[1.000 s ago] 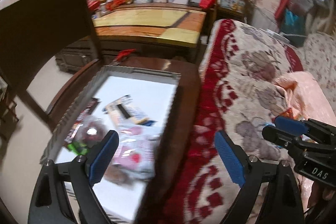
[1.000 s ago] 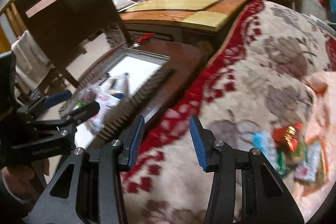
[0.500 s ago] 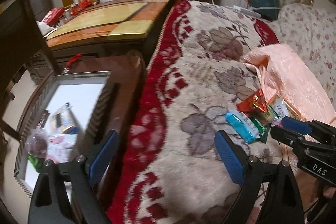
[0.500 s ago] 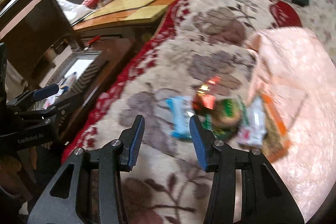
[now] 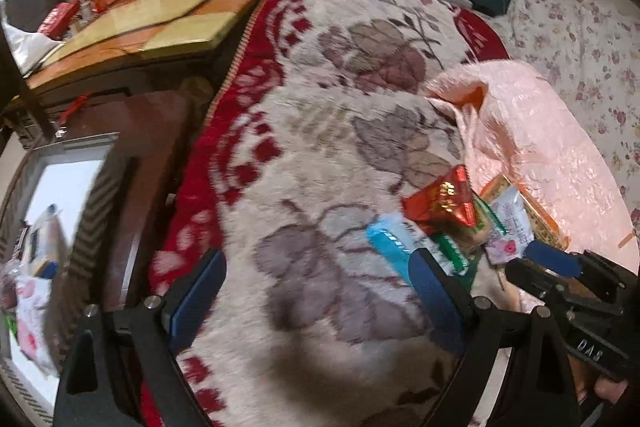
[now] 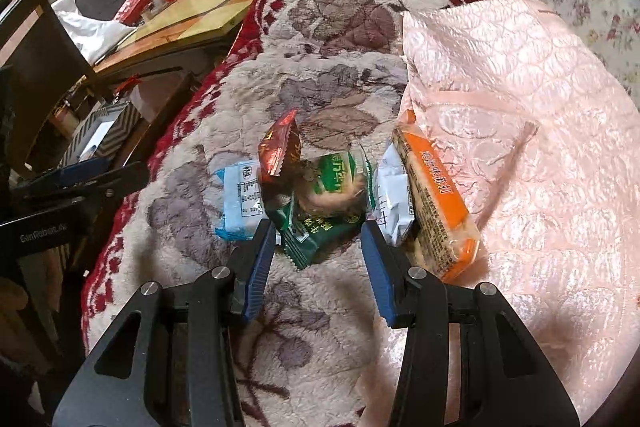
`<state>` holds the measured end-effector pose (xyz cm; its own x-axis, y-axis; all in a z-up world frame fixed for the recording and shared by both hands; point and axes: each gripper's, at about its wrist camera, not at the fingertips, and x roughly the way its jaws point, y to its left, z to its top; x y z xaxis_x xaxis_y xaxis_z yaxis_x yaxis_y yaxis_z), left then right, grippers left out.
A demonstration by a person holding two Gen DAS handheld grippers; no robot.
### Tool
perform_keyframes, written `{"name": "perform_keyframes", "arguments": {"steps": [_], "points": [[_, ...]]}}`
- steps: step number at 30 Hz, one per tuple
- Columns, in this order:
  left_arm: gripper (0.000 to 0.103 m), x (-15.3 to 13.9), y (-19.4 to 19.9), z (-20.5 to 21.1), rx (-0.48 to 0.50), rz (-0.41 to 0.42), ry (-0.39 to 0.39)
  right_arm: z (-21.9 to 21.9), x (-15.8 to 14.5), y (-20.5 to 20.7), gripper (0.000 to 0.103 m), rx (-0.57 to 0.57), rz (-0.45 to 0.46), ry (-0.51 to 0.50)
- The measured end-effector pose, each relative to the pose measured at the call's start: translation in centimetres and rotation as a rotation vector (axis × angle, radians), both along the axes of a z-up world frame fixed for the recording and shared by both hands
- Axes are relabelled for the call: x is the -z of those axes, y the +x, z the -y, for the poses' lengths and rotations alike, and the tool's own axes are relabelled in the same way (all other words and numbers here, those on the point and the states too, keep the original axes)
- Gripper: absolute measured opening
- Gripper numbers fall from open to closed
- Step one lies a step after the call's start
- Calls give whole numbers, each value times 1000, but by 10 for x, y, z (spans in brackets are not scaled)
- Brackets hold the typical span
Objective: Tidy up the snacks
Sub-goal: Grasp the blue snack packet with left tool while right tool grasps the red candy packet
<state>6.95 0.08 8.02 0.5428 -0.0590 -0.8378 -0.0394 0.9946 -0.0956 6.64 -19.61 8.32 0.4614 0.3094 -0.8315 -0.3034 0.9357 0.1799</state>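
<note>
A small heap of snack packets lies on the floral fleece blanket [image 6: 344, 39], right at the edge of a pink quilted cover [image 6: 520, 131]. The right gripper [image 6: 318, 259] hangs just short of the heap with its blue-padded jaws spread apart and nothing between them; the dark green packet [image 6: 316, 233], printed with white Chinese characters, lies nearest the gap. Above it sits a round pastry in a clear wrapper with a green label [image 6: 332, 183], and a red foil packet [image 6: 280, 151] with gold print stands tilted against it. To the left lies a light blue packet [image 6: 242, 203] showing a white label of small print, too fine to read. To the right are a white packet [image 6: 394, 195] and a long orange biscuit pack [image 6: 436, 195] with red Chinese lettering along its side. The left gripper [image 5: 316, 291] is also spread wide and holds nothing, over the blanket left of the heap. In its view the right gripper's body reads "DAS"; in the right view the left gripper's body carries pale lettering, partly blurred. A grey tray [image 5: 92, 187] on the dark wooden table [image 5: 156, 123] holds blurred packets.
</note>
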Motion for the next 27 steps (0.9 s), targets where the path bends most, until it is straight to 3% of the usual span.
{"name": "perform_keyframes", "arguments": {"steps": [13, 16, 22, 23, 24, 25, 27], "points": [[94, 47, 41, 45, 40, -173, -77, 12, 5, 8, 44, 18, -4, 31], [94, 55, 42, 36, 22, -201, -68, 11, 4, 11, 44, 9, -7, 37], [94, 48, 33, 0, -21, -182, -47, -12, -2, 28, 44, -39, 17, 52], [94, 46, 31, -6, -25, -179, -42, -17, -2, 32, 45, -50, 20, 55], [94, 45, 28, -10, -25, -176, -36, -26, 0, 39, 54, -69, 11, 54], [94, 43, 26, -14, -21, -171, -31, -33, 4, 44, 57, -76, -7, 45], [94, 42, 24, -21, -17, -163, -16, -47, 11, 55, 57, -73, -48, 30]]}}
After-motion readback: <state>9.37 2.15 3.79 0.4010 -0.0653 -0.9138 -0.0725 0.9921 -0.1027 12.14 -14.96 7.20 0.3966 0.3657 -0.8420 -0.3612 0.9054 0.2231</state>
